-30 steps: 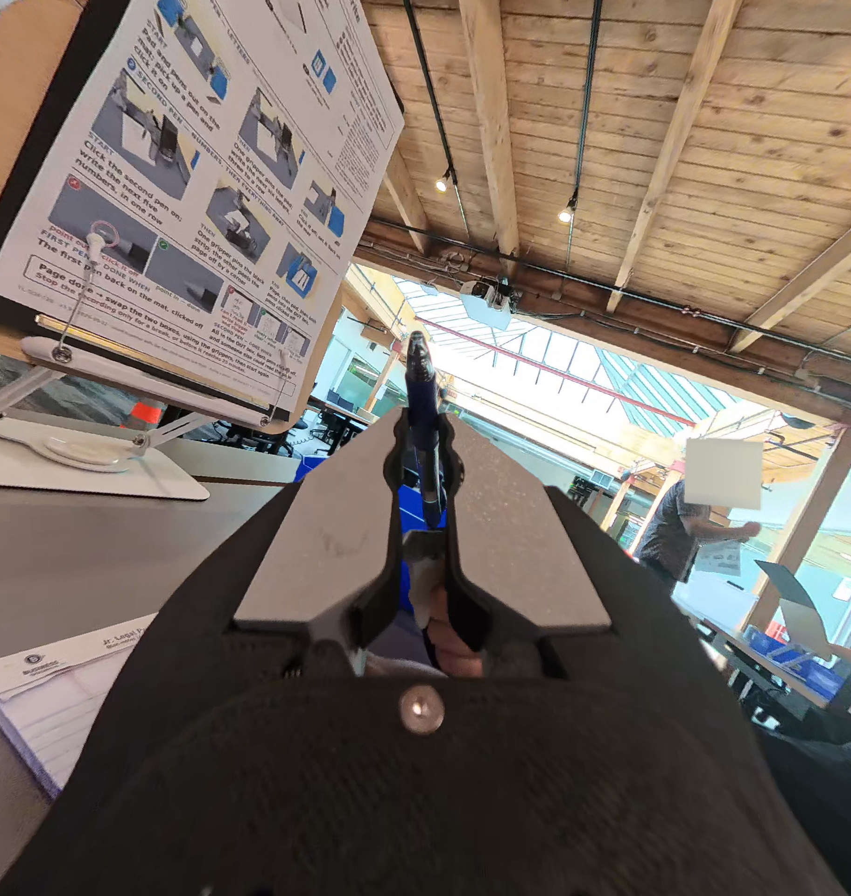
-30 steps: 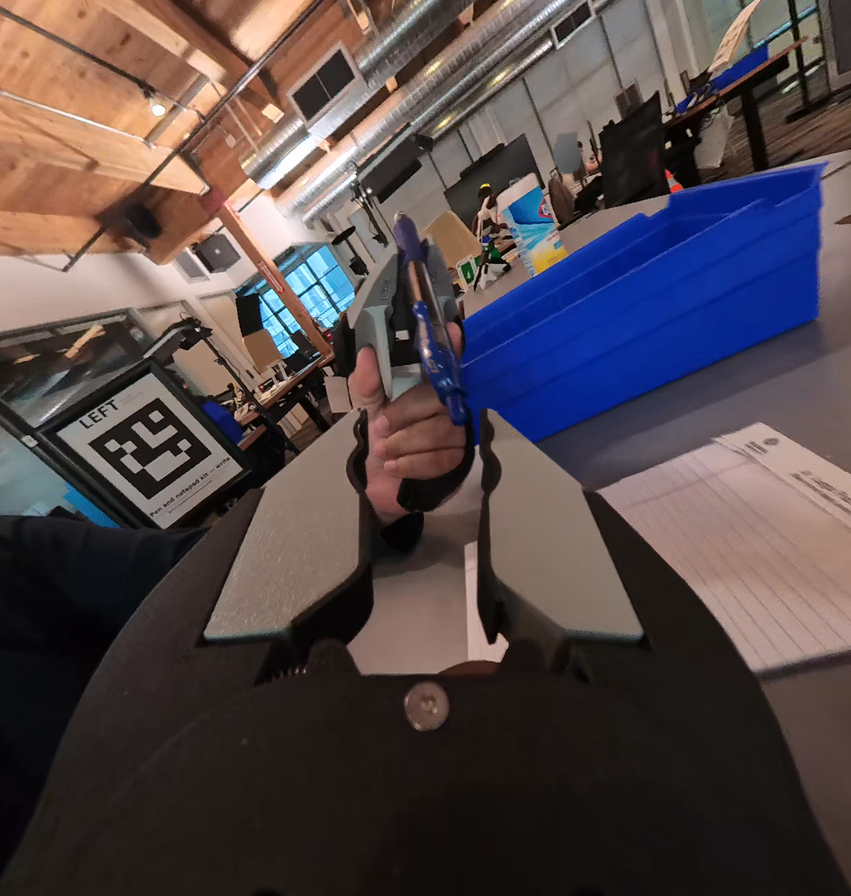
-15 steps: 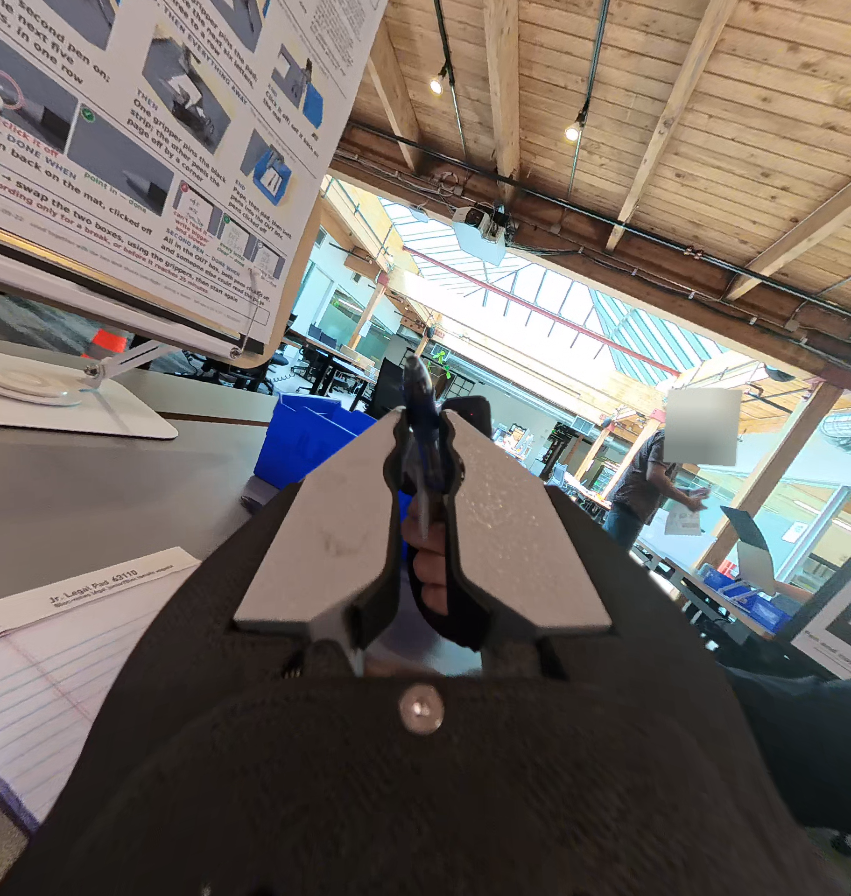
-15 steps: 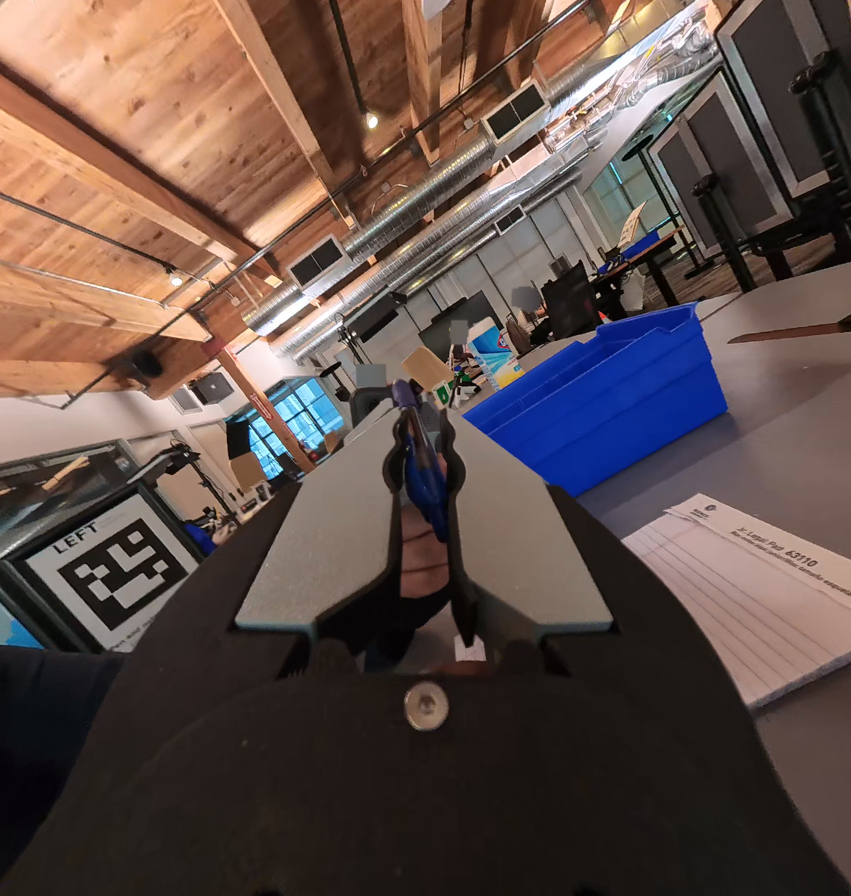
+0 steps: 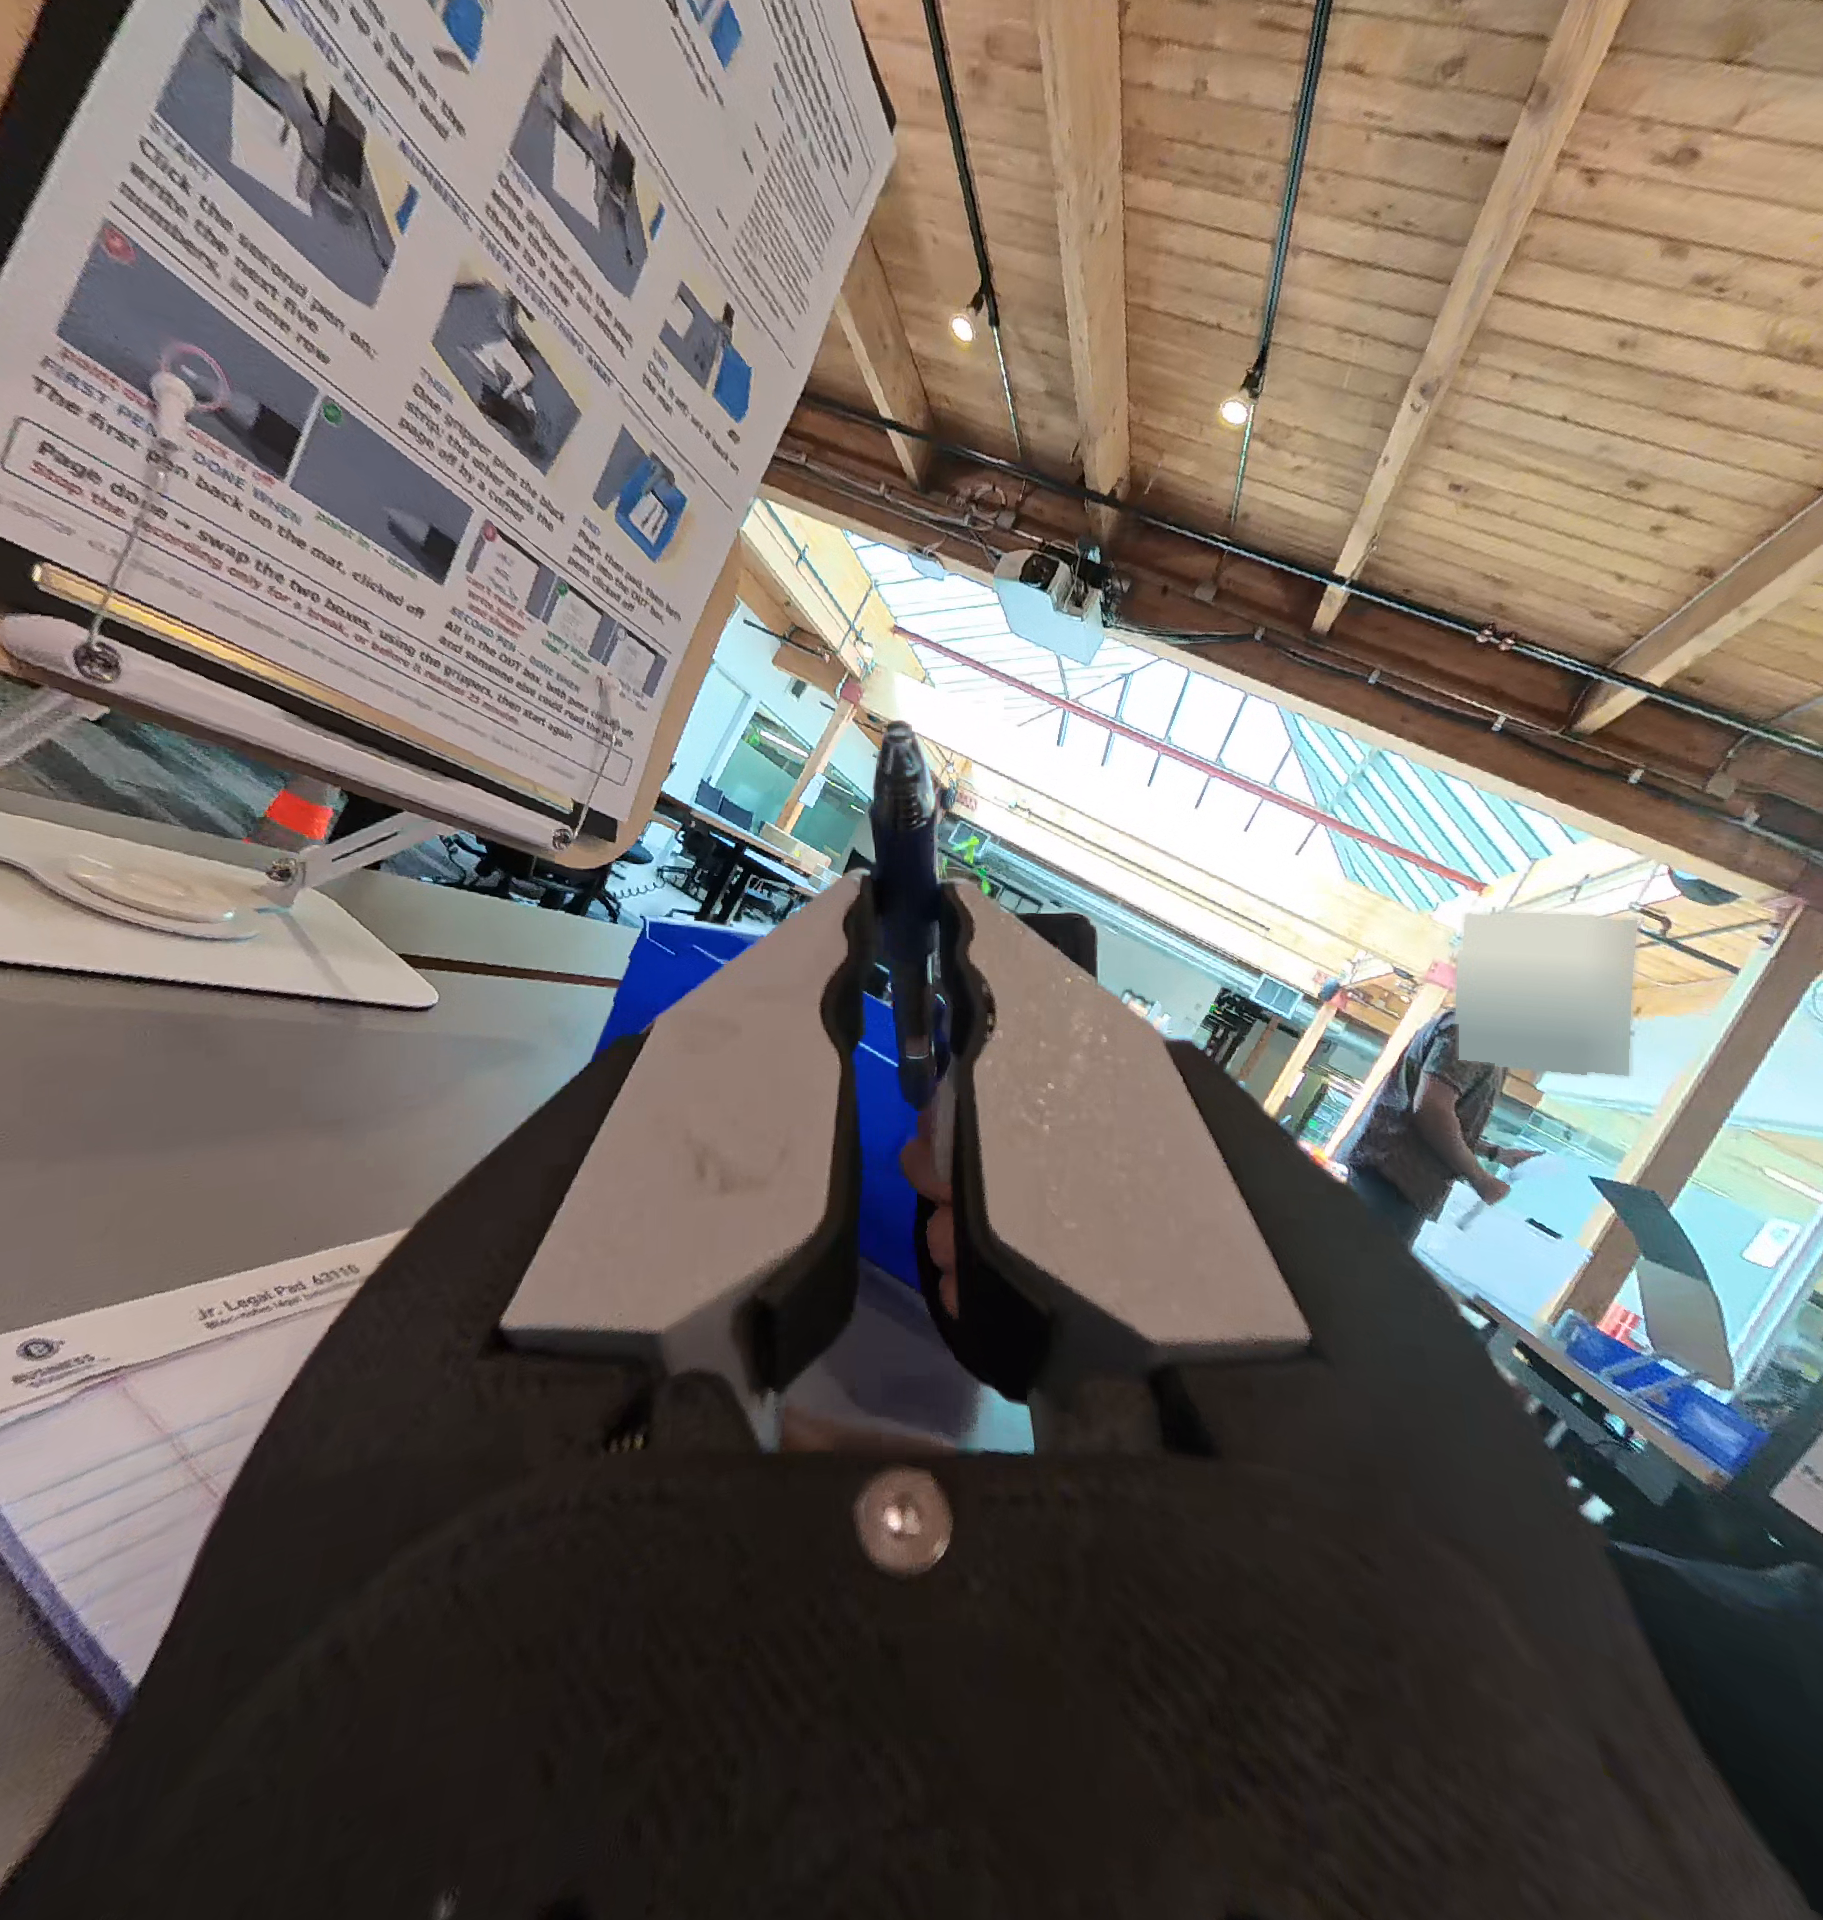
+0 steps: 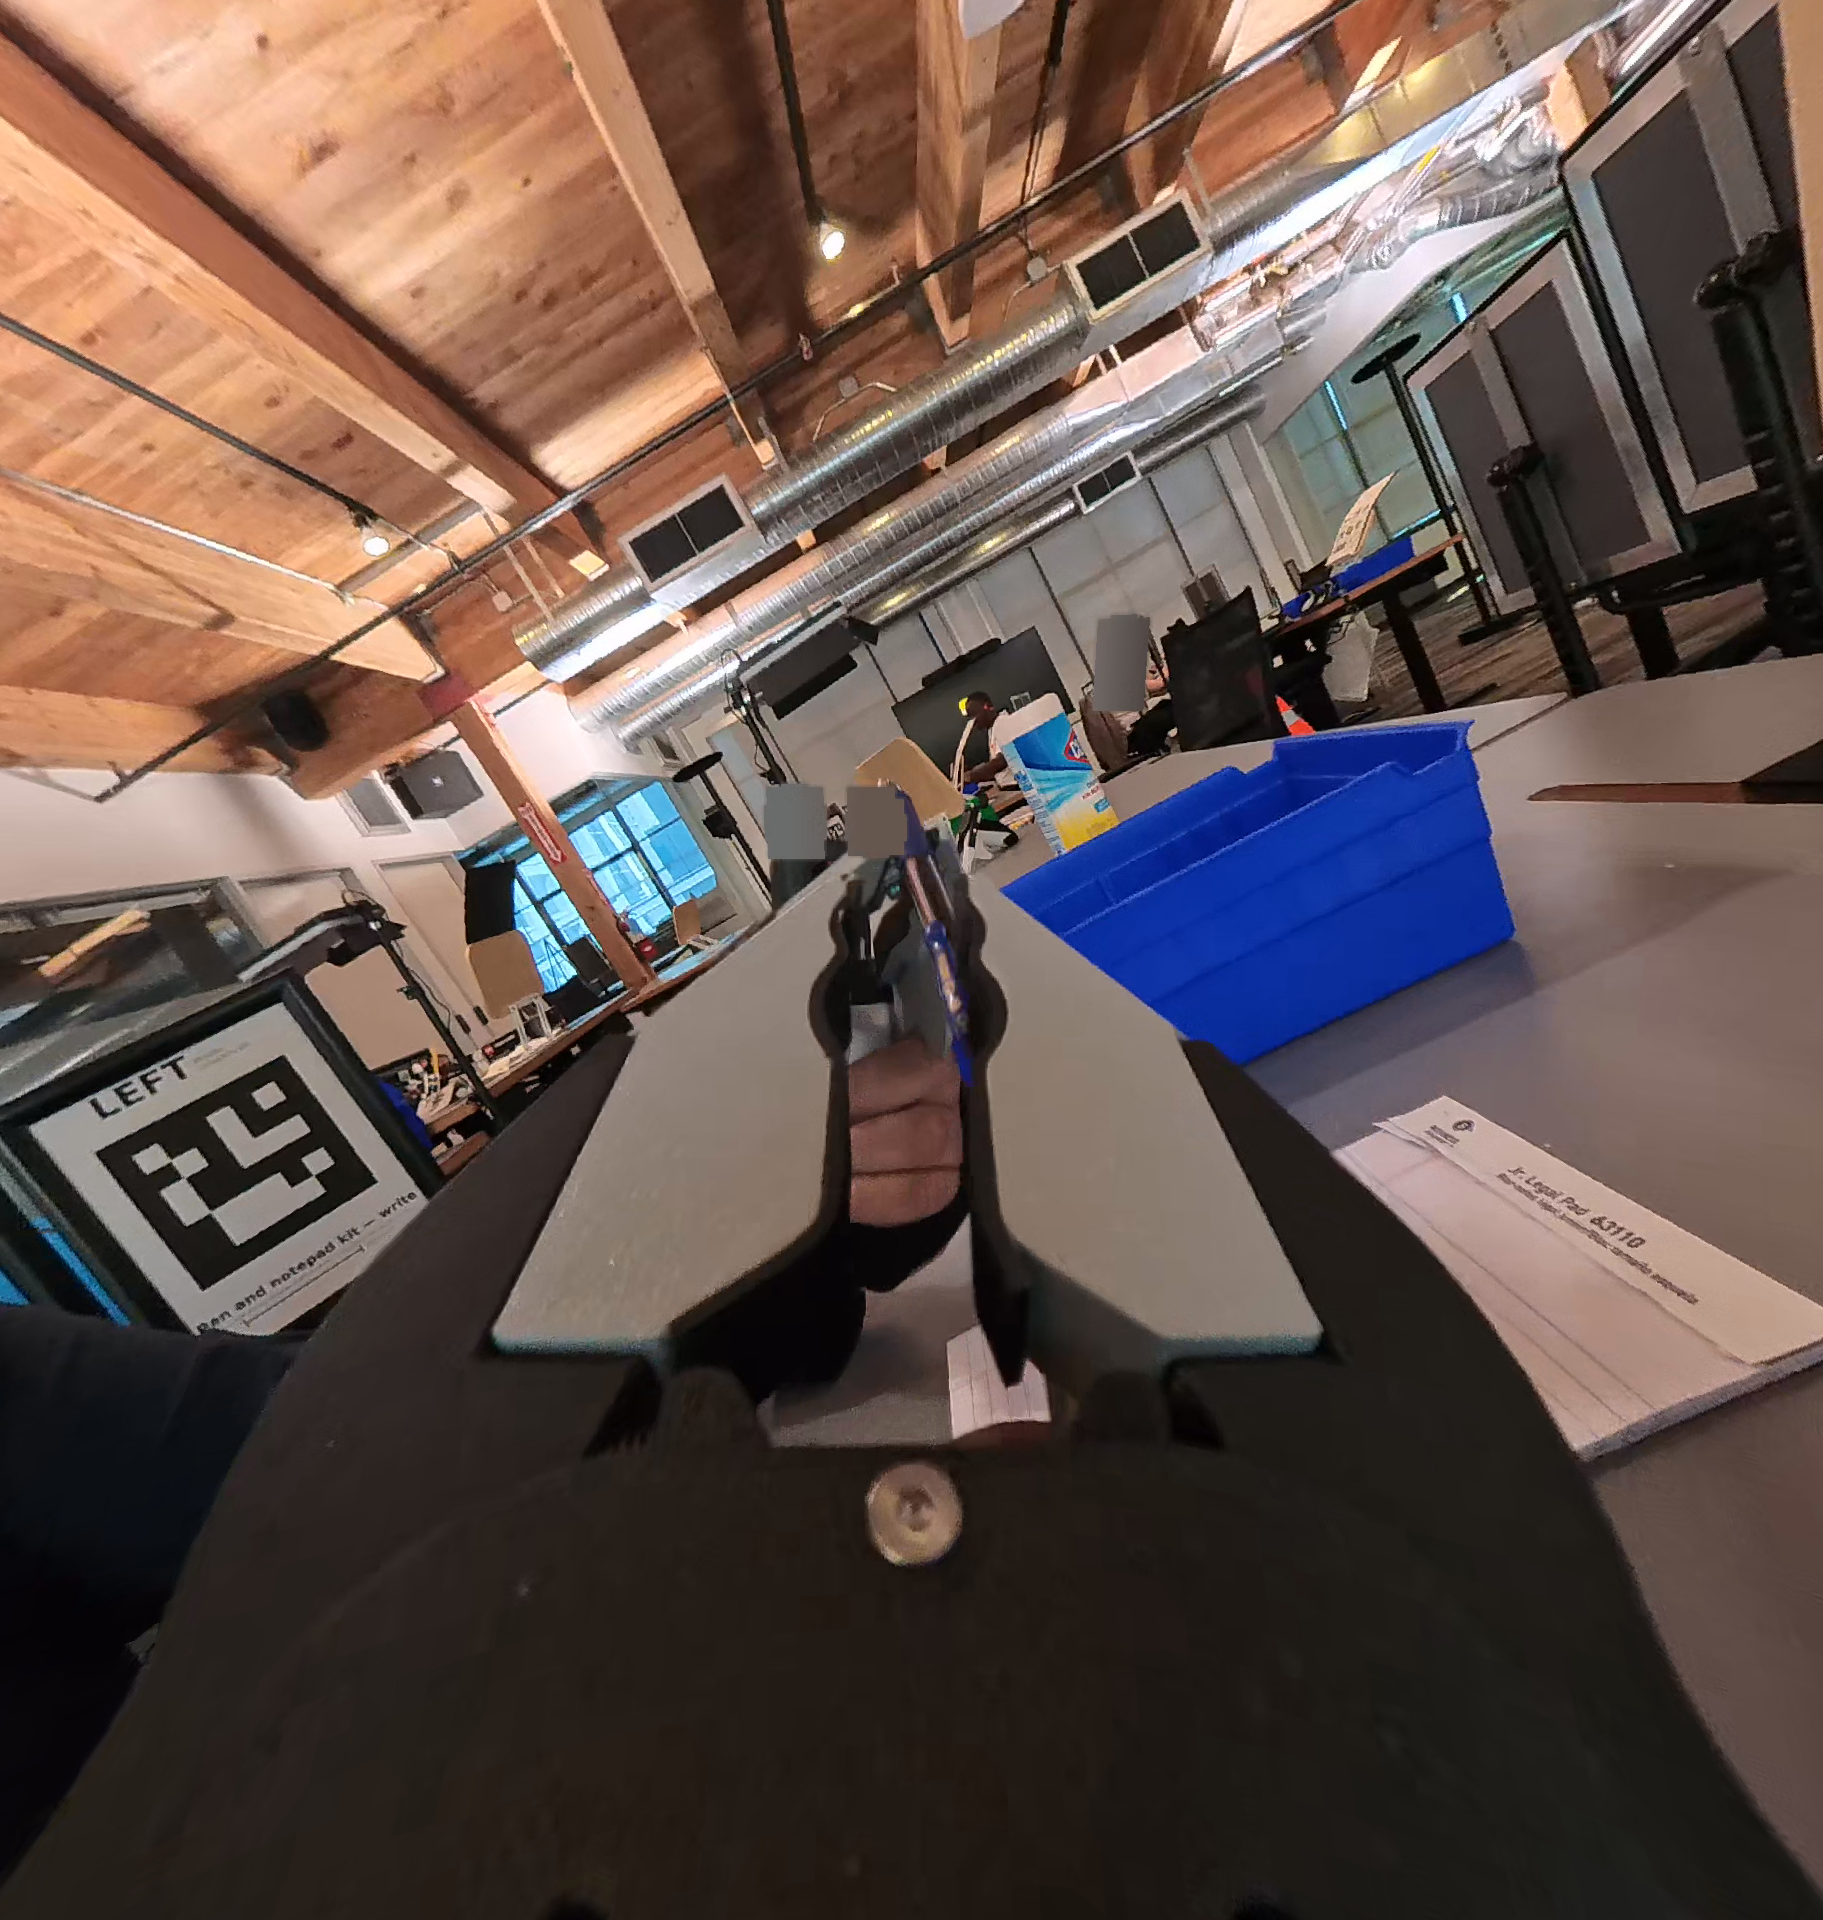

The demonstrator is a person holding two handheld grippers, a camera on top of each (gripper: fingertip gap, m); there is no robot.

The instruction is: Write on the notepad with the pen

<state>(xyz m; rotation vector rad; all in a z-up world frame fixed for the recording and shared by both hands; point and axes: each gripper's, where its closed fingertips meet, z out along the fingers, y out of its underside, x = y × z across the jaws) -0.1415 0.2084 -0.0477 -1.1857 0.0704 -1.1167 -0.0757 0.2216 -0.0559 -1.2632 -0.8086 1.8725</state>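
Left wrist view: left gripper (image 5: 909, 935) and right gripper (image 6: 907, 935) both clamping pen (image 5: 905, 831), lower barrel hidden.

An open-plan office or lab: rows of desks (image 6: 1374, 582), monitors (image 6: 1213, 649), exposed ducts (image 6: 886, 436) under a timber ceiling (image 5: 1509, 260).

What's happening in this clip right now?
A person holds two handheld grippers up in the air, facing each other above a grey table. The blue pen sits upright, pinched in the left gripper, and the right gripper has closed narrowly around the same pen, seemingly adjusting or passing it. The notepad lies flat on the table, its visible part unwritten, with a blue bin behind it.
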